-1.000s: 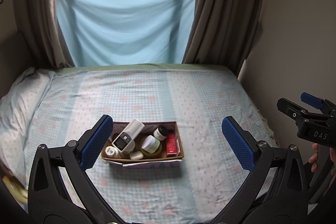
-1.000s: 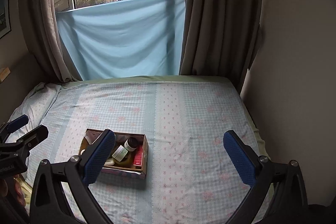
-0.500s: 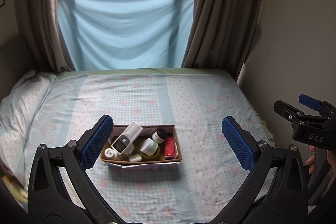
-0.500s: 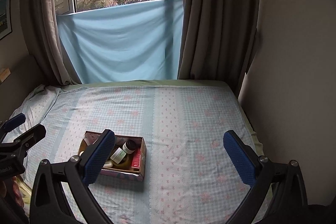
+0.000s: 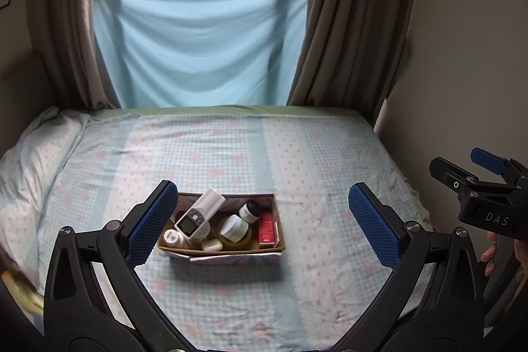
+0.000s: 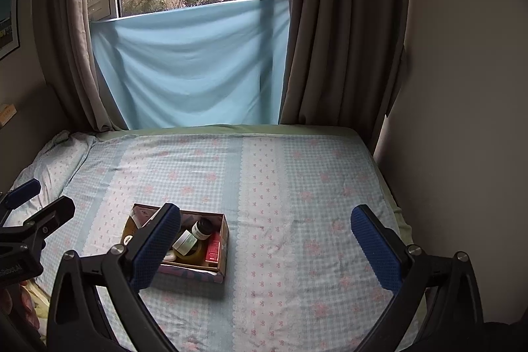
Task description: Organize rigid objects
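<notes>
both claws gape wide and hold nothing, left claw (image 5: 264, 223) beside right claw (image 6: 265, 244), fingers pointing forward.

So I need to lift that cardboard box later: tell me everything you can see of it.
The box is a shallow, open-topped brown cardboard tray, rectangular, with a patterned paper wrap showing along its near side. It sits flat on the bed, toward the near left. It is packed with small items: a white device leaning on the others, jars, bottles, and a red carton against its right wall. Neither gripper touches it.

"DAS" on right gripper (image 5: 488, 187)
</notes>
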